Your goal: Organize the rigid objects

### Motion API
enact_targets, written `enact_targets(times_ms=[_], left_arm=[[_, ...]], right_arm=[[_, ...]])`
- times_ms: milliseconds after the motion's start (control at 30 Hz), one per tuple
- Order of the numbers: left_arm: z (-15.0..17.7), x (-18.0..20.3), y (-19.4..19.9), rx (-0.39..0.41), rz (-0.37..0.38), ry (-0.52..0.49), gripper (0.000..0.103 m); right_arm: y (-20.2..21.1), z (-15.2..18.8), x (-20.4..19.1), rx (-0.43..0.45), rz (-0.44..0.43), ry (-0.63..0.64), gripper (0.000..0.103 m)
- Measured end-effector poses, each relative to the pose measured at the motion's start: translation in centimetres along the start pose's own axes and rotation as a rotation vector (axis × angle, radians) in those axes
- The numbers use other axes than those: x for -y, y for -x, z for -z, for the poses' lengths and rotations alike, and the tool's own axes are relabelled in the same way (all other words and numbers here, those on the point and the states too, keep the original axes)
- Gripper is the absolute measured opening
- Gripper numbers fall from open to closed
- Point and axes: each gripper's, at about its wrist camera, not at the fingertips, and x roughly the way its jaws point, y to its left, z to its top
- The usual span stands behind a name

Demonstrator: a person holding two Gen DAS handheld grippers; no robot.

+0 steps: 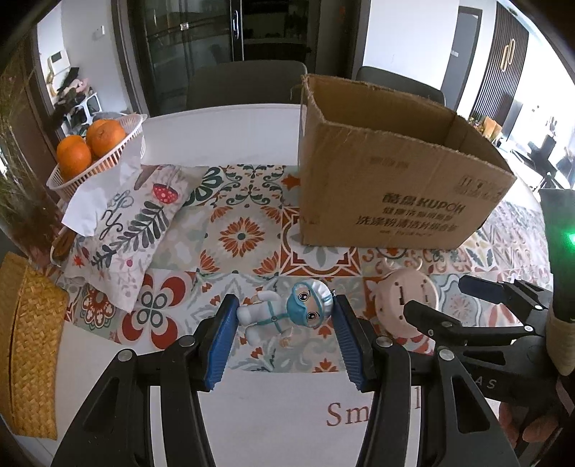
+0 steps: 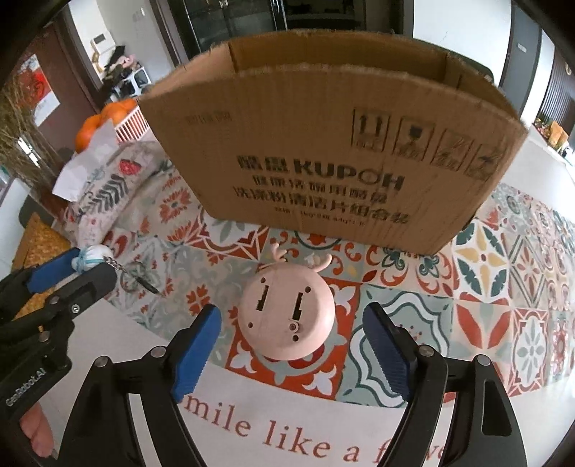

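Left wrist view: my left gripper [image 1: 285, 319] brackets the nurse figurine [image 1: 287, 312], pads wide apart and not yet closed. Right wrist view: my right gripper [image 2: 291, 345] likewise straddles the pink antlered toy [image 2: 286, 316], unclamped. Both lie on the patterned mat before the cardboard box [image 2: 323, 151]. Step, as I judge it: pre-grasp; next, close, lift, deposit in box.

A white desk [image 1: 222, 133] carries a patterned runner [image 1: 244, 230]. Two dark chairs [image 1: 248, 84] stand at 12 o'clock before a black glass cabinet [image 1: 201, 32]. Daylight enters at 3 o'clock, beside a slatted door [image 1: 503, 61].
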Motion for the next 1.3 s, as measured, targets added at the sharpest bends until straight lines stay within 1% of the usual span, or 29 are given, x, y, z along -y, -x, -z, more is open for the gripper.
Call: enact_targets(times_ms=[433, 733, 800, 867, 900, 1067, 1300], left_arm=[[0.2, -0.9, -2.2, -0.037, -0.014, 0.003, 0.052], [0.3, -1.0, -2.9, -0.046, -0.019, 0.007, 0.052], [0.3, -1.0, -2.9, -0.048, -0.021, 0.006, 0.052], [0.3, -1.0, -3.0, -0.049, -0.021, 0.003, 0.052], [0.3, -1.0, -2.9, -0.049, -0.022, 0.004, 0.052], [0.3, -0.9, -2.8, -0.047, -0.021, 0.002, 0.052], [0.4, -0.6, -1.7, -0.030, -0.005, 0.008, 0.052]], right_arm=[[-4.1, -0.2, -0.3, -0.066, 0.008, 0.001, 0.083], [-6.1, -0.1, -0.9, -0.080, -0.004, 0.002, 0.083], [-6.2, -0.2, -0.9, -0.076, -0.005, 0.002, 0.082], [-6.3, -0.2, -1.0, -0.073, 0.000, 0.005, 0.077], [-6.3, -0.3, -1.0, -0.075, 0.001, 0.006, 0.073], [-5.8, 0.0, -0.7, -0.068, -0.003, 0.001, 0.073], [-3.1, 0.1, -0.3, -0.010, 0.006, 0.003, 0.073]])
